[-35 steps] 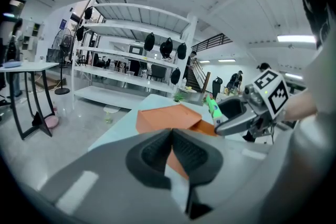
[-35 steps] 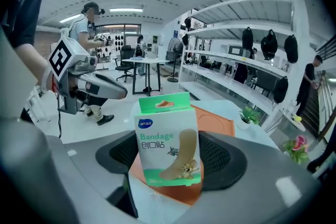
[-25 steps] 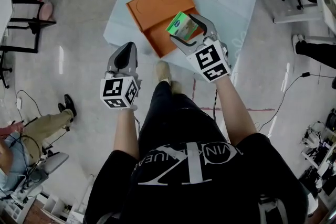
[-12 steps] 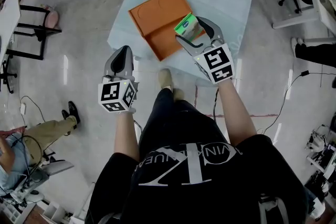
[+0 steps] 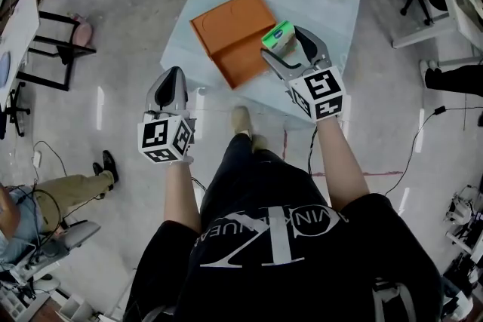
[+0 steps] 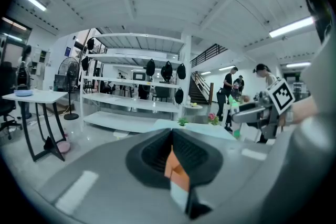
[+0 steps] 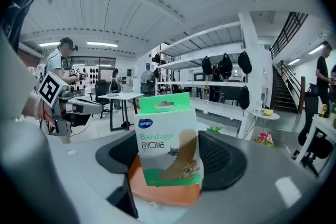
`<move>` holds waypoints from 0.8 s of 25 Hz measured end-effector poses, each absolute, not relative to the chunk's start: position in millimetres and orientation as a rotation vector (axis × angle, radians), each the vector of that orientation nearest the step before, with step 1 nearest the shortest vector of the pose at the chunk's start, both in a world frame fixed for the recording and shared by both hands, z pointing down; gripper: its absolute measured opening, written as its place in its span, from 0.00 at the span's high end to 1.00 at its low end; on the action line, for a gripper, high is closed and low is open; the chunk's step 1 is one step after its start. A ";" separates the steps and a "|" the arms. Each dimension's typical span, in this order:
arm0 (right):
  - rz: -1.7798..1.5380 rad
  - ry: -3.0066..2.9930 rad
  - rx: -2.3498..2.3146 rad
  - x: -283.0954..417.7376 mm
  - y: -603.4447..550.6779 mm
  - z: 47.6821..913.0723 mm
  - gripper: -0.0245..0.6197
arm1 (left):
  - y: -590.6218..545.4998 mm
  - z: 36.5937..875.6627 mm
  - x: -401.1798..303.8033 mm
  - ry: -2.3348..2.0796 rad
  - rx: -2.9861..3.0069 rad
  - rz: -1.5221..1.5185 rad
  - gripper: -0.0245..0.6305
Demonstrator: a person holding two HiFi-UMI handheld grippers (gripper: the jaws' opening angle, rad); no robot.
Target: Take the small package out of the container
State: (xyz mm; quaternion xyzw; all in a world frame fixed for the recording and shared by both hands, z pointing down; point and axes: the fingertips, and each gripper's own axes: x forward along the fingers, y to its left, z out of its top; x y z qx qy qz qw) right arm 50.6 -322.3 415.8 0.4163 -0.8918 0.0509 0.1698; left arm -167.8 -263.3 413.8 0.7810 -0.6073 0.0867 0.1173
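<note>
Right gripper (image 7: 169,168) is clamping the small package (image 7: 168,147), one jaw pressing on each narrow side. Package is standing upright in the right gripper view, with its long axis vertical, green hang-tab end pointing up and printed face toward the camera. In the head view it is overlapping the right edge of the orange container (image 5: 230,34) on the table (image 5: 321,0). Left gripper (image 5: 171,81) is hanging beside the table, jaws closed on nothing.

Left tool (image 5: 171,78) nearer the body, jaws together; right tool (image 5: 287,46) farther out, jaws on package (image 5: 278,35).
</note>
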 end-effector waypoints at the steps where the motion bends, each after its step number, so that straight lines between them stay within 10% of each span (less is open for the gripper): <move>1: 0.147 -2.539 1.192 52.3 -321.2 413.4 0.40 | -261.6 410.8 -169.2 -1.787 2.286 0.247 0.96; 20: 0.166 -2.634 1.316 79.8 -307.9 368.6 0.40 | -241.7 355.8 -178.3 -1.935 2.305 0.128 0.96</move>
